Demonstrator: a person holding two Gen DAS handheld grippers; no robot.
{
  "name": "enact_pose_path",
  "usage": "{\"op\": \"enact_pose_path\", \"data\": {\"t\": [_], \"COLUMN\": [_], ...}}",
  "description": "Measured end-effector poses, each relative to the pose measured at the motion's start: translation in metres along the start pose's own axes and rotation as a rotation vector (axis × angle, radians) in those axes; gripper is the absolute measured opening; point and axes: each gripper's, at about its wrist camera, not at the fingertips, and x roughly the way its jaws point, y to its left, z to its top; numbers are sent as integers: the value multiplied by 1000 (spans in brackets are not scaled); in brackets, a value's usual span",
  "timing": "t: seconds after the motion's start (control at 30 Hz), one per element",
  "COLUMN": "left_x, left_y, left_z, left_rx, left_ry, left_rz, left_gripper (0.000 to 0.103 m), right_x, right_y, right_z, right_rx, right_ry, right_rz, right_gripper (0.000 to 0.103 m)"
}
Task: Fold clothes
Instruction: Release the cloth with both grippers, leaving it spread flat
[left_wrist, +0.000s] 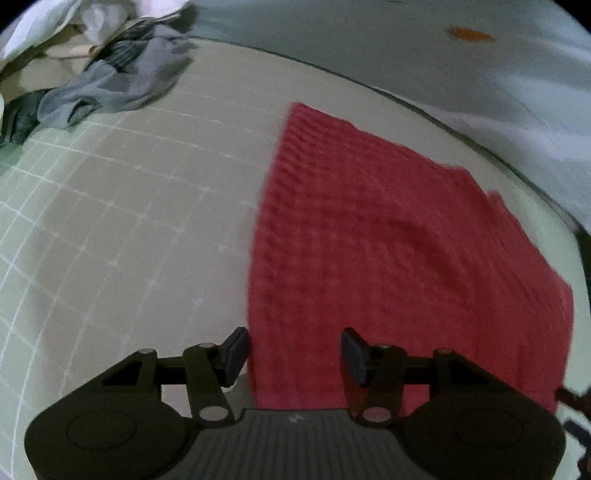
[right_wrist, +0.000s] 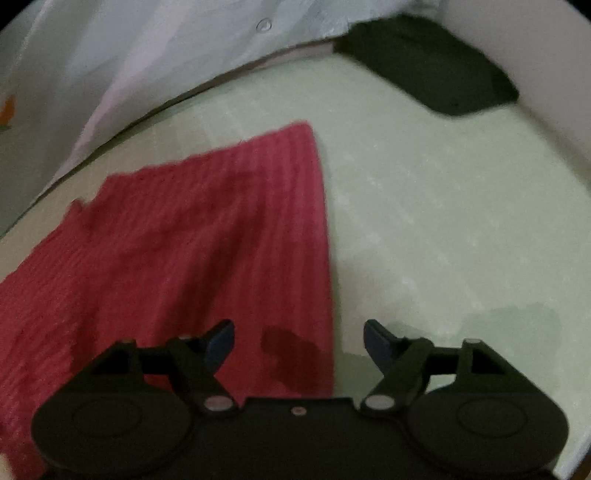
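A red ribbed knit garment (left_wrist: 388, 251) lies flat on the pale green gridded mat (left_wrist: 129, 221). In the left wrist view my left gripper (left_wrist: 293, 354) hovers over the cloth's left edge, its jaws apart and nothing pinched between the pads. In the right wrist view the same red garment (right_wrist: 192, 236) fills the left half. My right gripper (right_wrist: 299, 341) stands wide open above the cloth's right edge, one finger over the red knit and the other over the mat (right_wrist: 443, 221). Neither gripper holds the fabric.
A heap of grey and white clothes (left_wrist: 110, 81) sits at the mat's far left. A folded dark garment (right_wrist: 428, 62) lies at the far right corner. Pale sheet-like fabric (left_wrist: 480, 74) runs beyond the mat's far edge.
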Motion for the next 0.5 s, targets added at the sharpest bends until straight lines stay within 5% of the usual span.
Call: {"op": "enact_pose_path", "data": {"t": [0.3, 0.37, 0.43, 0.5], "left_x": [-22, -24, -25, -25], "left_y": [-8, -9, -10, -9], "left_z": [-44, -50, -56, -62], "left_rx": [-48, -52, -59, -72], "left_ry": [-14, -11, -10, -1], "left_rz": [8, 11, 12, 13], "left_gripper": [59, 59, 59, 59], "right_x": [-14, -17, -18, -24], "right_y": [22, 17, 10, 6], "right_z": [-45, -49, -52, -56], "right_rx": [-250, -254, -255, -280], "right_ry": [50, 77, 85, 74], "right_rz": [68, 87, 103, 112], "right_gripper": [79, 55, 46, 22]}}
